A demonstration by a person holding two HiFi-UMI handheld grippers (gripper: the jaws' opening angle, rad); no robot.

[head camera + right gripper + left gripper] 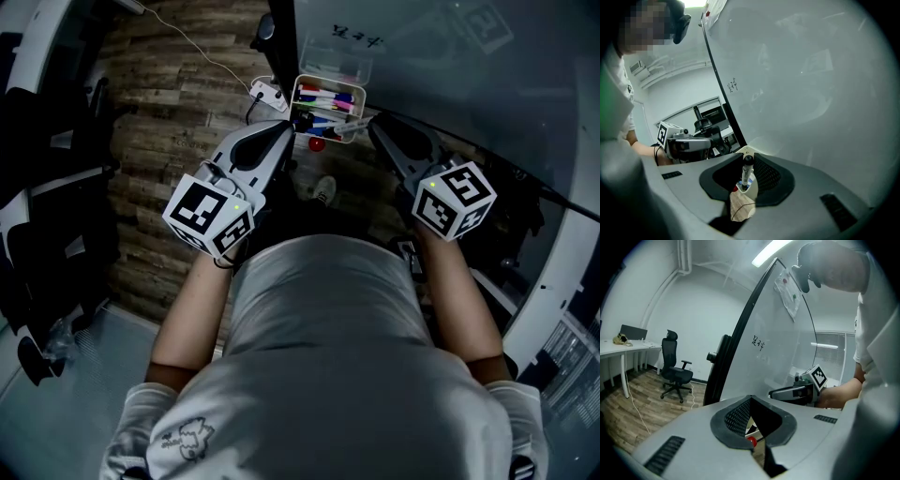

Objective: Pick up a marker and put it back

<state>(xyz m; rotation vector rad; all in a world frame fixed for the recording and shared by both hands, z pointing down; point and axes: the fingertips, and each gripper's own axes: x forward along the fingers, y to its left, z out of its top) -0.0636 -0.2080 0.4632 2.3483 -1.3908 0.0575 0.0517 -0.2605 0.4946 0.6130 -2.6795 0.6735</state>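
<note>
Marker (pixel 747 173), white barrel, black cap: upright, clamped between jaws of right gripper (pixel 746 158), just above white tray (pixel 330 80) of coloured markers (pixel 323 97) at whiteboard (pixel 441 66). Left gripper (pixel 750 398): jaws pressed together, empty, near tray's left side.

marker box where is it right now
The white plastic box of coloured markers sits top centre in the head view, against the whiteboard, just beyond the left tongs and right tongs.

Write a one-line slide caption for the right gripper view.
Right gripper grips a black-capped marker upright between its jaws at the white tray, beside the board.
</note>
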